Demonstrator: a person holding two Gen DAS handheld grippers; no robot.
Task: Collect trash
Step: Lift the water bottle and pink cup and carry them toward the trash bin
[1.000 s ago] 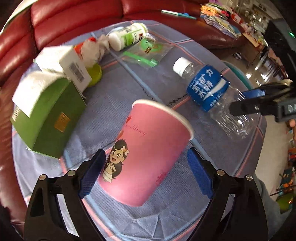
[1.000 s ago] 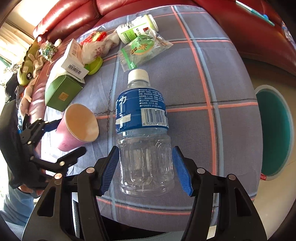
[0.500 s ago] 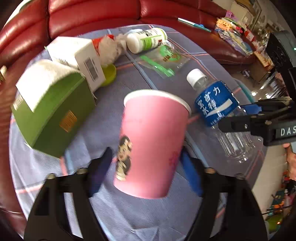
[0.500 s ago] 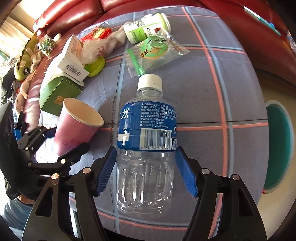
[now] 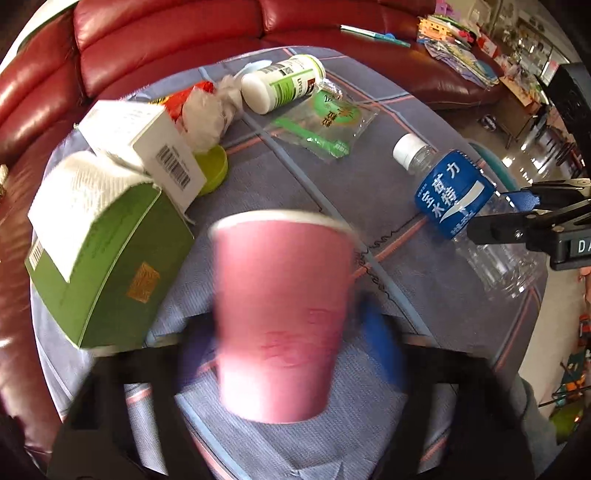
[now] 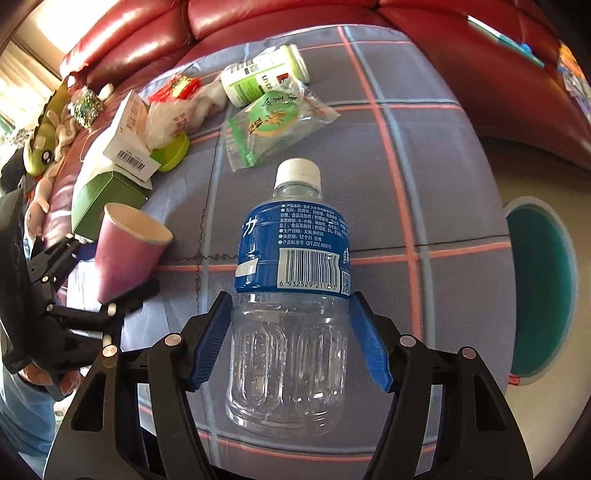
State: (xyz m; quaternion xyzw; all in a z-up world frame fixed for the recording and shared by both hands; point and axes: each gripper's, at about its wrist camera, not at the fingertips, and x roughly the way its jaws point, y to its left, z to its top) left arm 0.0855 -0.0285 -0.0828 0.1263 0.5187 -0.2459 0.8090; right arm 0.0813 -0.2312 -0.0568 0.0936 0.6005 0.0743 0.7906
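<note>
Closing on the pink paper cup (image 5: 275, 321), the left gripper (image 5: 291, 332) brackets its flimsy, crushable wall low down. The right gripper (image 6: 291, 341) clasps the light, empty clear plastic bottle (image 6: 291, 295) over the checked surface (image 6: 424, 166).

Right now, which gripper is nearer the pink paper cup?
Left. The left gripper has the pink paper cup between its closing jaws, while the right gripper sits off to the side, straddling the water bottle.

Red leather sofa (image 6: 280, 22), perhaps sunlit.
</note>
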